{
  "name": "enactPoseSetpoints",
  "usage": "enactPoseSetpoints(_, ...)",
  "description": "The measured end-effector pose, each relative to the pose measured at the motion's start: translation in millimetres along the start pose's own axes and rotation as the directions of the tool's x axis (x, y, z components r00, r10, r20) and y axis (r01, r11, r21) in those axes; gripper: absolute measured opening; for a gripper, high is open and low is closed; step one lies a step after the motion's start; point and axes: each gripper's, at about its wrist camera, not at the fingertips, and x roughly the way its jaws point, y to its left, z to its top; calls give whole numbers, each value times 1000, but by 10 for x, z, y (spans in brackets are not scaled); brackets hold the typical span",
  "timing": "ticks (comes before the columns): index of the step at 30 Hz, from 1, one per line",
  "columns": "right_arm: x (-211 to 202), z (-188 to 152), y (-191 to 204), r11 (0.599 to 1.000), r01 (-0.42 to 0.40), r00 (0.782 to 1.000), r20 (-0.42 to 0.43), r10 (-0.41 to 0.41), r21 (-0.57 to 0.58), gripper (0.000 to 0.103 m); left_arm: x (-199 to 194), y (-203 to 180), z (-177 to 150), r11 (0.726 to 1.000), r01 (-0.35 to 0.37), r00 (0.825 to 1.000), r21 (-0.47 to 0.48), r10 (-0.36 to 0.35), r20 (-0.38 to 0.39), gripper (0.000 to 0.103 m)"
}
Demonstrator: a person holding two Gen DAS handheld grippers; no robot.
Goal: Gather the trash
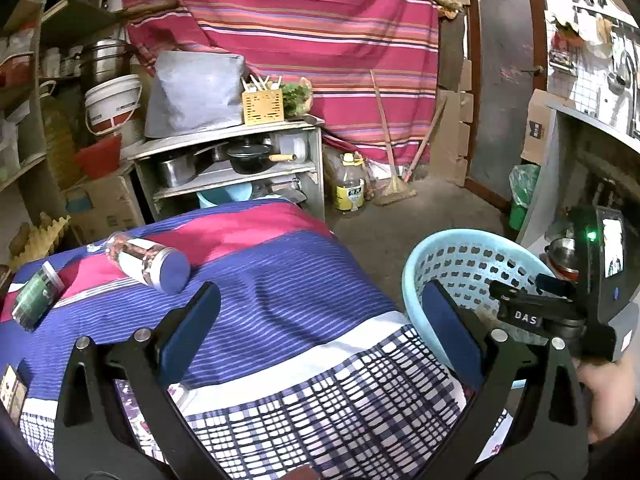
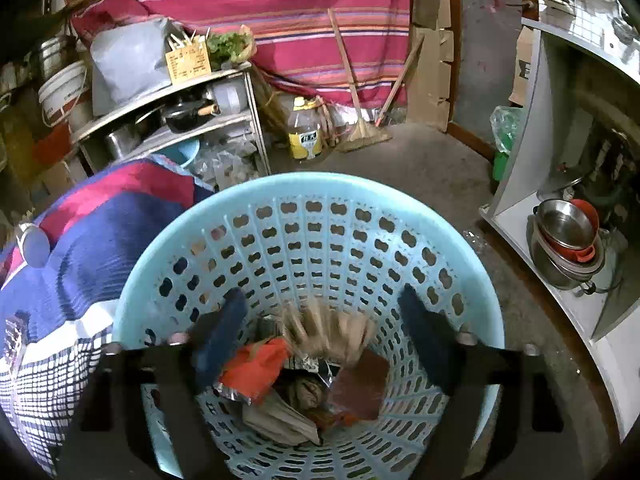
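Observation:
A light blue perforated basket (image 2: 304, 196) stands on the floor beside the cloth-covered table (image 1: 280, 280); it also shows in the left wrist view (image 1: 460, 240). Inside lie an orange wrapper (image 2: 256, 368), a brown packet (image 2: 360, 384) and other scraps. A blurred tan piece (image 2: 324, 332) is in mid-air between my right gripper's open jaws (image 2: 324, 336), over the basket. My left gripper (image 1: 320, 320) is open and empty above the table. A clear jar with a blue lid (image 1: 148, 260) and a green container (image 1: 36, 292) lie on the cloth at the left.
A shelf unit with pots (image 1: 232, 160) stands behind the table. An oil bottle (image 1: 350, 184) and a broom (image 1: 394, 188) are on the floor by the striped curtain. A white shelf with metal bowls (image 2: 568, 240) is at the right. A green bin (image 1: 522, 192) stands beside it.

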Motion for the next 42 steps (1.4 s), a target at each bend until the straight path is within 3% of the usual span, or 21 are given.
enactPoseSetpoints(3, -129, -19, 30, 1000, 8, 1000, 22, -7, -21, 93, -86, 78, -8, 1000, -7, 1000, -12, 7, 8, 97)
enactPoseSetpoints(8, -518, -68, 86, 999, 28, 993, 111, -26, -18, 99, -323, 232, -53, 999, -17, 999, -30, 18, 29, 97)
enactPoseSetpoints(18, -1444, -180, 403, 1000, 17, 962, 274, -11, -21, 99, -884, 616, -212, 995, -46, 997, -88, 51, 58, 98)
enactPoseSetpoints(28, -2008, -337, 628, 999, -26, 944, 328, 37, -39, 99, -1331, 847, -307, 989, -89, 992, -119, 99, 83, 97)
enactPoseSetpoints(42, -2370, -853, 1106, 989, -76, 928, 354, 116, -123, 99, -1750, 1008, -627, 981, -152, 982, -121, 164, 96, 98)
